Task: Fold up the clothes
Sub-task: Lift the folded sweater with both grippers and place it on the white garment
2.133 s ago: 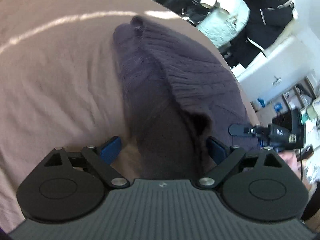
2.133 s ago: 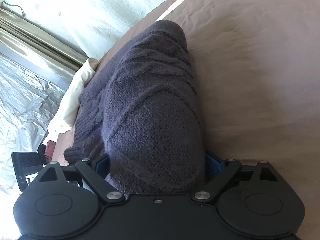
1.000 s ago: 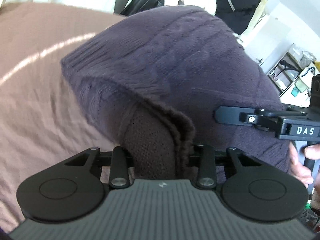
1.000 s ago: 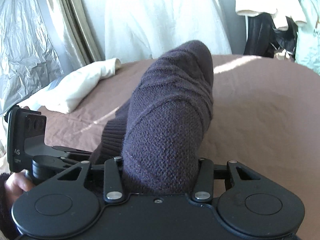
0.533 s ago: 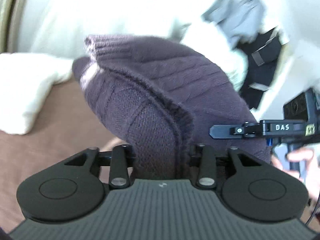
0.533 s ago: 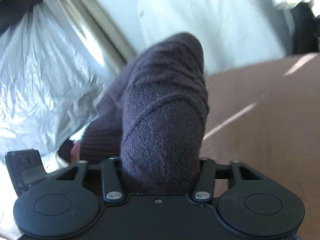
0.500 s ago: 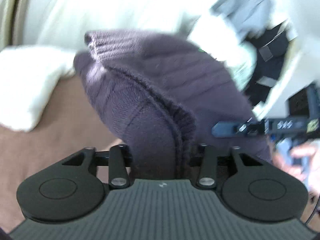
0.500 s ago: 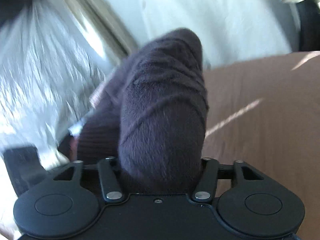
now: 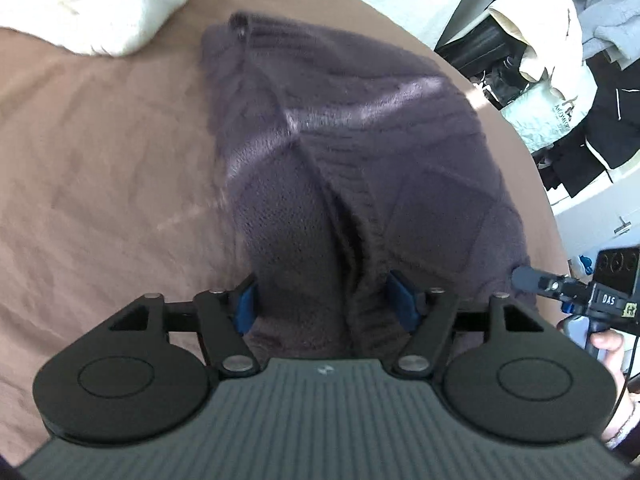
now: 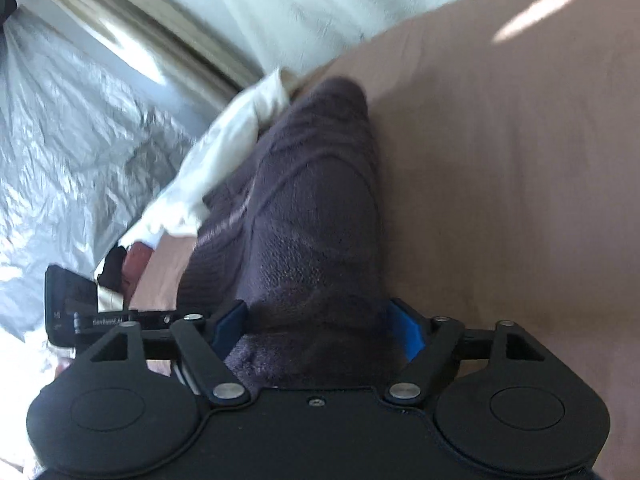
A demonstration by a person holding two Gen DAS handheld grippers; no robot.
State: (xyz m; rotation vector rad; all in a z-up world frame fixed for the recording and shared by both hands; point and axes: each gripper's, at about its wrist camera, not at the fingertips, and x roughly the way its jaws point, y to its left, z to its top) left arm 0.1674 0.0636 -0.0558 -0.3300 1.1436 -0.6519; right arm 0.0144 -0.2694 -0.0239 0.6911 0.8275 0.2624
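A dark purple knitted sweater [image 9: 360, 128] lies folded on the brown bed cover [image 9: 100, 140], with a strip of sunlight across it. Its near edge sits between the blue pads [image 9: 245, 306] of my left gripper [image 9: 323, 300], whose jaws are opening and no longer pinch the knit. In the right wrist view the sweater [image 10: 320, 208] runs away from my right gripper [image 10: 316, 320]. Those jaws are opening too, with thick fabric still lying between the spread blue pads [image 10: 408, 330]. Both fingertips are hidden under the knit.
White bedding [image 9: 80, 0] lies at the far end of the bed, just beyond the sweater. A hand [image 9: 608, 344] holds the other gripper at the right edge. Piled clothes [image 9: 560, 60] stand beyond the bed's right side. Silver sheeting [image 10: 60, 140] hangs to the left.
The sweater was carried up and swung over with both grippers clamped on it. It now rests lower on the bed, and both pairs of jaws have spread so that the blue pads show.
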